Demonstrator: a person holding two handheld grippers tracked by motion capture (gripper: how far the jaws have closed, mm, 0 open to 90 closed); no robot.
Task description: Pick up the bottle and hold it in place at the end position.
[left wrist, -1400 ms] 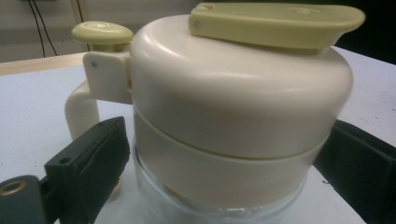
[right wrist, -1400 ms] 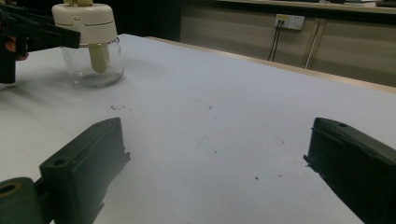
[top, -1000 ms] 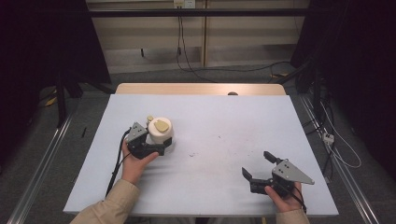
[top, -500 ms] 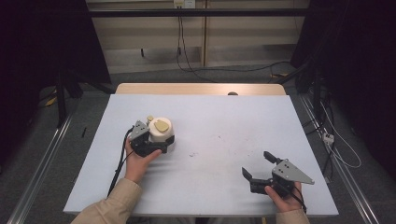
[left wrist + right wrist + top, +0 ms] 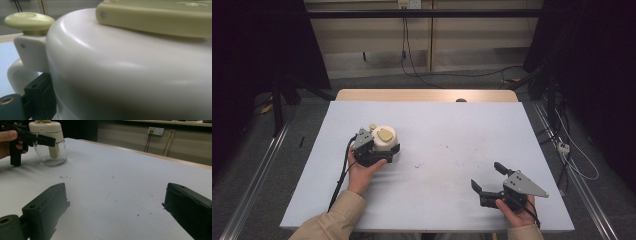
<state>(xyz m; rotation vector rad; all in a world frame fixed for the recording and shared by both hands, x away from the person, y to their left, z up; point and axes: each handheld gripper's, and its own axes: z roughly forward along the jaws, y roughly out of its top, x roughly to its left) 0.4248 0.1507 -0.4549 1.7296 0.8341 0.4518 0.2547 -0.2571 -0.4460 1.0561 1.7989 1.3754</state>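
The left gripper [image 5: 379,150] sits at the jar [image 5: 384,140], left of the table's [image 5: 452,125] middle, its jaws reaching around the white lid [image 5: 125,65]; whether they are clamped on it I cannot tell. The jar stands upright, its axis vertical. The right gripper [image 5: 487,180] rests well apart near the front right corner, jaws spread and empty, so the left hand is nearer.

Cream-lidded clear glass jar [image 5: 384,142] stands upright on the table's left half.
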